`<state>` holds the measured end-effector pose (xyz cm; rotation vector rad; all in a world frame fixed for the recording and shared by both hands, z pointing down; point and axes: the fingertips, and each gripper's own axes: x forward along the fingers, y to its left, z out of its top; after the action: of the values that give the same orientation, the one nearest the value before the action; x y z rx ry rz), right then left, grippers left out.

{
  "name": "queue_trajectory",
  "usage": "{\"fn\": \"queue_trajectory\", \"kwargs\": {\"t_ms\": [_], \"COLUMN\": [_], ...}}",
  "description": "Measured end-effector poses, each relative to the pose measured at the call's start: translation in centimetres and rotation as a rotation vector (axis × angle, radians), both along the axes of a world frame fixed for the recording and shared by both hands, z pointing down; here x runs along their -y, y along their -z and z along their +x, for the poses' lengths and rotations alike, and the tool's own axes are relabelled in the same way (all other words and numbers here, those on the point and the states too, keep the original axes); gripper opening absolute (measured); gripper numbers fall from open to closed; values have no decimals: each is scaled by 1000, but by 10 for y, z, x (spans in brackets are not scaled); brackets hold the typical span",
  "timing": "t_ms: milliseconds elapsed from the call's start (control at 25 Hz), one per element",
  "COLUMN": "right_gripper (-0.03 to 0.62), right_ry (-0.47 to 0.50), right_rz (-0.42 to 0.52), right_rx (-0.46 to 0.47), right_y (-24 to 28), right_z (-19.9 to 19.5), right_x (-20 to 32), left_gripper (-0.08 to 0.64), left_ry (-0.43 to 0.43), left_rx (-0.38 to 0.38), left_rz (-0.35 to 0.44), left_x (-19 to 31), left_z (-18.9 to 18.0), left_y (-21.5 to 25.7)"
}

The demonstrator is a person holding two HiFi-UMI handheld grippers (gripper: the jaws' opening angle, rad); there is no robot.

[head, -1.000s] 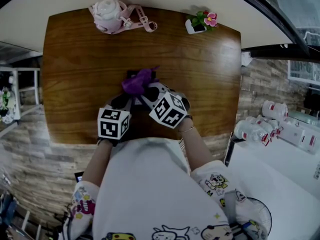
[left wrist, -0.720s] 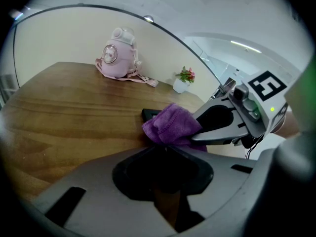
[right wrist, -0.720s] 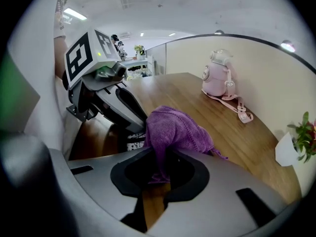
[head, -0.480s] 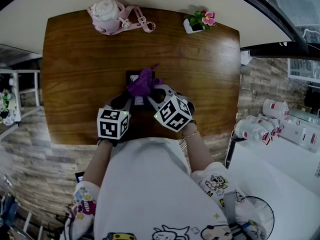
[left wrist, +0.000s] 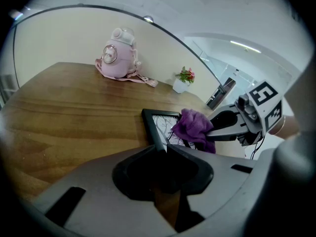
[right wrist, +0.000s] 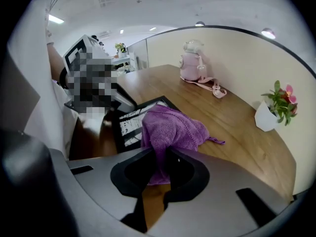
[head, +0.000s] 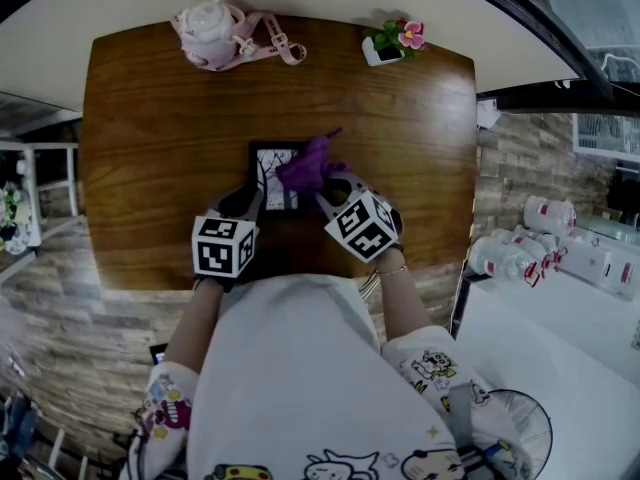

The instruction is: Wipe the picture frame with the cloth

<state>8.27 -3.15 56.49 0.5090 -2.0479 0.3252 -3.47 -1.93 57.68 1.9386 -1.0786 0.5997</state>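
Fingers of the left gripper point(head: 250, 200) pinch the near edge of the black rectangular picture frame point(head: 270, 173) lying on the wooden tabletop point(head: 150, 118). Fingers of the right gripper point(head: 335, 190) clamp the purple cloth point(head: 310, 165) over the frame's right side, with bare glass to their left.

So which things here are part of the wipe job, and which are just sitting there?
In use: picture frame, purple cloth, left tool shut on the frame, right tool shut on the cloth.
Lying about: pink bottle, flower pot.
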Motion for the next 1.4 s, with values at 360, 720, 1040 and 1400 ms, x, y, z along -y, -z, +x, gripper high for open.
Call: {"fn": "queue_trajectory", "kwargs": {"t_ms": [360,720,1040,1400], "right_gripper": [51,51,52,51], "right_ry": [-36,143,229,201], "right_rz": [19,2,-38,-84], "right_rx": [64,120,67,51], "right_y": [34,42,14,-1], "right_z": [11,-61,-91,-95], "right_x": [-12,-41,-44,-43], "left_gripper": [67,67,67,67], "left_ry": [2,8,10,12], "left_rx": [-2,-13,-24,-22], "left_rz": [1,-8,-13,-4], "left_x": [0,0,0,1], "left_z": [-1,0,0,-1], "left_y": [0,0,0,0]}}
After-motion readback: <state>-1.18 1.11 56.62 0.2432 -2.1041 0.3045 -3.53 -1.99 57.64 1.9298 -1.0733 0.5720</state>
